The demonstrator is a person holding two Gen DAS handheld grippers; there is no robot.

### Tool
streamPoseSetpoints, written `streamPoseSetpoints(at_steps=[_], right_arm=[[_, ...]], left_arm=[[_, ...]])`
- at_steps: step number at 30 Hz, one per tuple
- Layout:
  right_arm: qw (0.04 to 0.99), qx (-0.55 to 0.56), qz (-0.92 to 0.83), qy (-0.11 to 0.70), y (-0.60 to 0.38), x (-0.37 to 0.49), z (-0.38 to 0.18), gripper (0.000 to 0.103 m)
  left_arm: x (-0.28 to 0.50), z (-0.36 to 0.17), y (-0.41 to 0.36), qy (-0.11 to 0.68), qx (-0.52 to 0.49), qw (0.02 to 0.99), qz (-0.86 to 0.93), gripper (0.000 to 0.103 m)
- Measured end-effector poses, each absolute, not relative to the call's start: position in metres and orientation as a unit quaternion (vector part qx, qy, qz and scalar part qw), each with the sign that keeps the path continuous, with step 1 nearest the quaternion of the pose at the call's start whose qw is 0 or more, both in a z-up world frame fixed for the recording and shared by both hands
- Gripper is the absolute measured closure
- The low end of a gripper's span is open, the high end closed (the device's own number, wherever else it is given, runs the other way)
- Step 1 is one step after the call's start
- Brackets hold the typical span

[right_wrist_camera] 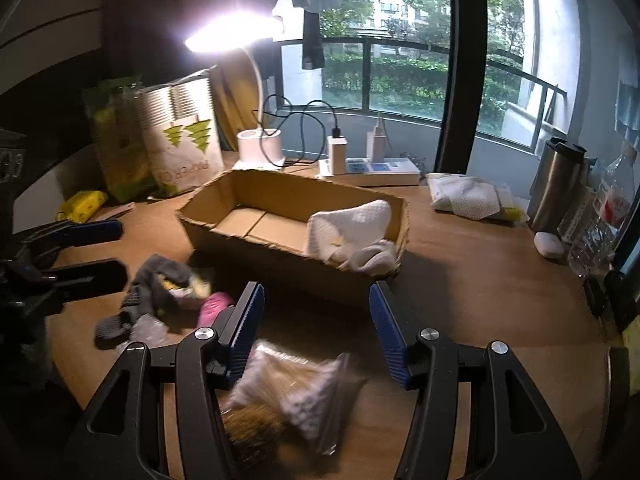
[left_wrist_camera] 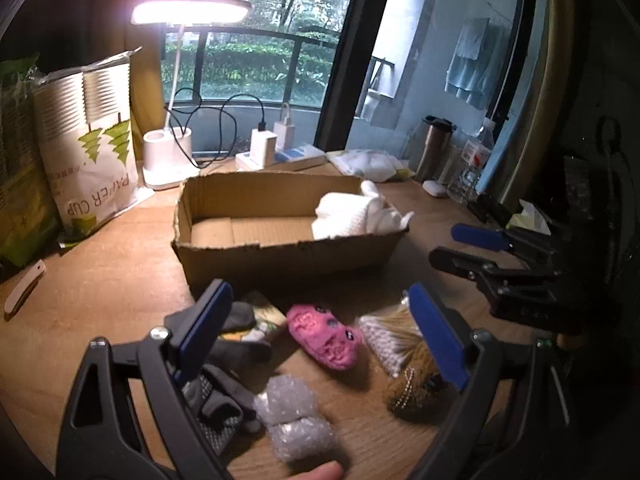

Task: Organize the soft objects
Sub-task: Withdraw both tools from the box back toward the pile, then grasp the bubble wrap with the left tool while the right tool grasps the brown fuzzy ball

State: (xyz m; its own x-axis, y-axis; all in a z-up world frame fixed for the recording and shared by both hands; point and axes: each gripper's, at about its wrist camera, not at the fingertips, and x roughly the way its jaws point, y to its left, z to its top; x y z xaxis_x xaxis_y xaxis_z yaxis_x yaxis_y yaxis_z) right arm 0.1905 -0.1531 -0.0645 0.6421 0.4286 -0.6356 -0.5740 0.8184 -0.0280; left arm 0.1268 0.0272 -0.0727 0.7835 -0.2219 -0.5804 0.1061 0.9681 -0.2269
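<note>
**Soft clutter waits in front of a half-filled box**

Daylight from a balcony window and a lit desk lamp fall across a wooden worktop, where a shallow cardboard box sits in the middle as the likely collecting place. Its right end already holds folded white cloths, leaving the left part of the floor bare for more.

Loose items lie in a cluster on the near side of the box, probably so either hand can reach them: grey gloves, a pink knitted piece, a roll of bubble wrap, a clear bag of cotton swabs and a brown fuzzy item just beside it.

Left claw is spread wide and holds nothing, hovering above the gloves, pink piece and bubble wrap. Right claw is also spread and empty, poised over the swab bag, which lies between its fingers in that view; whether it touches the bag I cannot tell, as the bag is blurred.

Judging by this, the right side looks set to take the swab bag next. Its slick, loose plastic may slip unless pinched well in from the edge.
</note>
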Motion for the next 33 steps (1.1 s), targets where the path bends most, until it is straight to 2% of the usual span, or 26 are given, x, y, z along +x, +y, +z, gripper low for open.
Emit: streamPoseSetpoints(at_steps=[4,8,33], right_arm=[[0.897,-0.114,0.286,0.318,-0.151,0.175,-0.066,0.044],[0.894,-0.113,0.293,0.319,-0.150,0.162,-0.070,0.037],[0.865,-0.121,0.301,0.382,-0.149,0.130,-0.128,0.034]], left_arm=[[0.119,-0.078,0.024,0.325,-0.088,0.938,-0.081,0.012],[0.112,-0.086,0.024,0.334,-0.088,0.935,-0.076,0.012],[0.098,-0.152,0.009,0.418,-0.062,0.905,-0.054,0.013]])
